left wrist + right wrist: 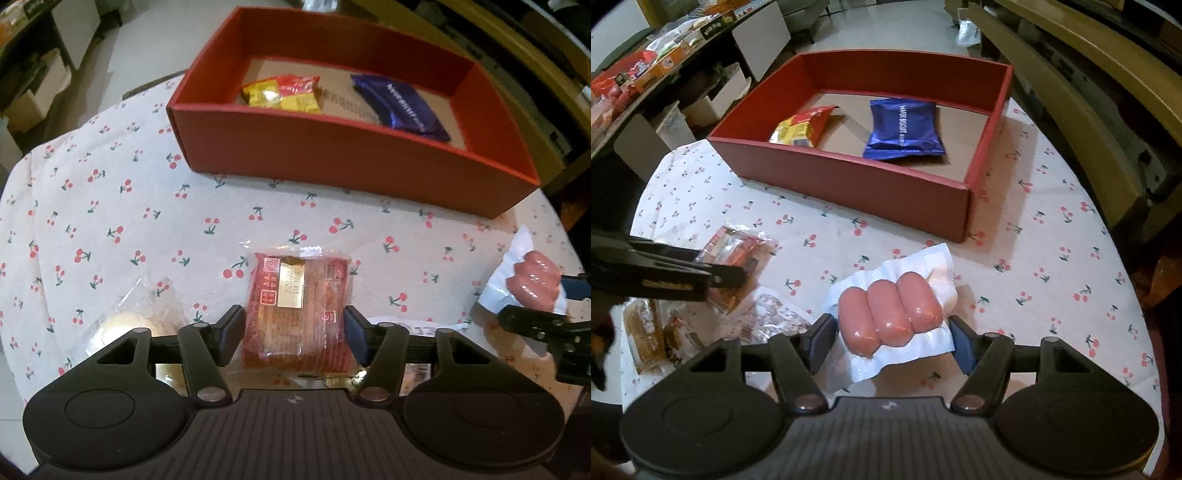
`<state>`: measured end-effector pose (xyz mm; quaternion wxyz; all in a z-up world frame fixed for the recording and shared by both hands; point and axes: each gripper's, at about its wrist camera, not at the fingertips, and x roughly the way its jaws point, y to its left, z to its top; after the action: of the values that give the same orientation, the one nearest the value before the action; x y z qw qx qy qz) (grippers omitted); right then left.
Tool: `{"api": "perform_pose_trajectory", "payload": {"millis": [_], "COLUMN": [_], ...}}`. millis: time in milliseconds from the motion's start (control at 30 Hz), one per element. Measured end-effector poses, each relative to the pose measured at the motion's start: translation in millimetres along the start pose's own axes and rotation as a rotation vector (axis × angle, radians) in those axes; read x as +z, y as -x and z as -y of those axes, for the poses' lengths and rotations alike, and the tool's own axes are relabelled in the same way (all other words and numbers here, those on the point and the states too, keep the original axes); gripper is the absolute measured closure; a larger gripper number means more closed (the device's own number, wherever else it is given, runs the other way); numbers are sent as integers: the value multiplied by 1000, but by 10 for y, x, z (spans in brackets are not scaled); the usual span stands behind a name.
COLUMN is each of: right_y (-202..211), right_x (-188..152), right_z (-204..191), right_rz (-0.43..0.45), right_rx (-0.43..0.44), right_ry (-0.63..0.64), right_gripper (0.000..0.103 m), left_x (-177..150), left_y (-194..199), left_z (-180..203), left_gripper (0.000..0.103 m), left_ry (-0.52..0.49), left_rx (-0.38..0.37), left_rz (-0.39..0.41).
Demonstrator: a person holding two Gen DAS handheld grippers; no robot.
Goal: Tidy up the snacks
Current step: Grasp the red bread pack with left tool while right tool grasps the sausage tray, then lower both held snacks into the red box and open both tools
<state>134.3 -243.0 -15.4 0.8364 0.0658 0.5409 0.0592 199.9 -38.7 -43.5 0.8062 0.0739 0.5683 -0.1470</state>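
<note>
The left gripper [293, 334] was clamped on a red packet [295, 310], both pads against its sides, over the cherry-print cloth [110, 221]. The right gripper [892, 339] gripped a sausage pack [890, 317] in the same way. Ahead, the red box [849, 184] held a yellow packet [801, 127] and a blue packet [905, 129], lying apart.

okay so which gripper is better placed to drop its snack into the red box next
Probably the right. The right gripper holds the sausage pack raised, close to the red box. The left gripper brackets the red packet farther back, seemingly still on the tablecloth.
</note>
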Motion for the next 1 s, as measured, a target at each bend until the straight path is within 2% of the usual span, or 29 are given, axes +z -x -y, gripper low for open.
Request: {"api": "perform_pose_trajectory", "payload": {"millis": [167,233,267,300,333,467,600,867,1000], "right_y": [-78,-136,-172,-212,-256,-328,-231,-23,92], "right_x": [41,71,91,115,136,175,175,255,354], "right_z": [-45,-56,-57,-61,-74,-169,-288,-374,-405], "right_rz": [-10,-18,-22,-27,-32,-38,1,66,114], "right_rx": [10,0,-7,-16,-29,-53,-53,-21,-25], "right_ry": [2,1,1,-1,1,37,81,71,65], "right_gripper": [25,25,25,25,25,25,25,25,26], "left_x": [36,42,38,36,33,-2,-60,-24,47], "left_y": [-89,-104,-104,-99,-86,-55,33,310,427], "left_z": [62,85,91,97,97,103,129,174,189], "left_gripper": [30,31,31,38,39,40,40,40,41], "left_ry": [-24,-30,-29,-27,-25,1,15,47,66], "left_rx": [35,46,52,61,67,80,65,18,18], "left_rz": [5,8,8,10,12,11,17,84,121]}}
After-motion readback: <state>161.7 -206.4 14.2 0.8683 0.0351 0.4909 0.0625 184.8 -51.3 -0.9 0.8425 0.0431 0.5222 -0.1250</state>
